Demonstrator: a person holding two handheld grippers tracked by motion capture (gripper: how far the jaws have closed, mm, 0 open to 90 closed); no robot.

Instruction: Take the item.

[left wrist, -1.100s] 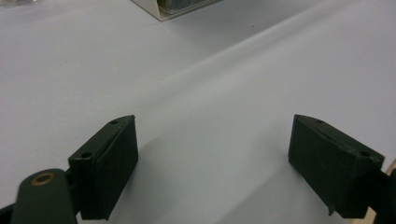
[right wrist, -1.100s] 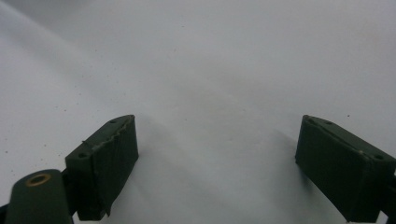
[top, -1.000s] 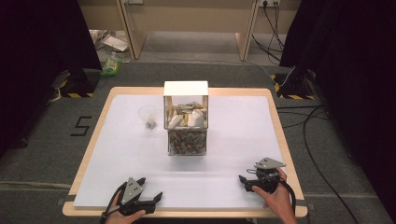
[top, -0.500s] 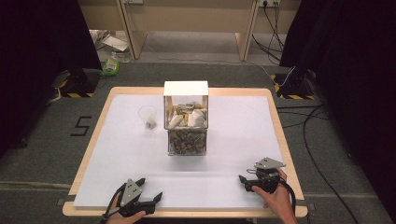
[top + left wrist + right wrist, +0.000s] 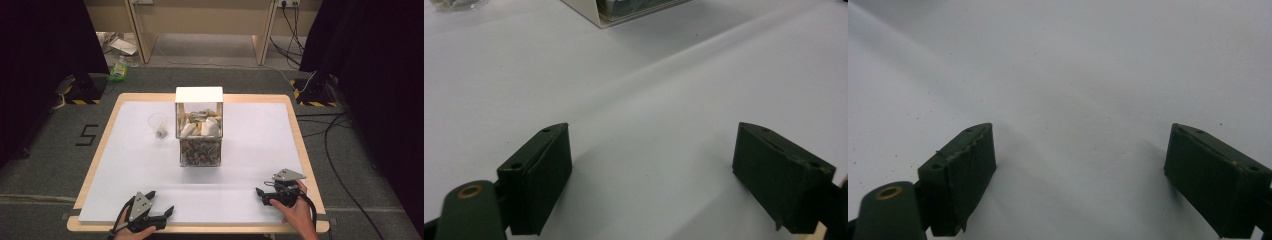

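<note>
Standing mid-table, a clear box (image 5: 199,127) has a glass (image 5: 158,124) just beside.

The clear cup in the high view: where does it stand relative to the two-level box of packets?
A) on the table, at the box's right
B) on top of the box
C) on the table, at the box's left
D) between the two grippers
C: the clear cup stands on the white table, just left of the box and apart from it.
</note>
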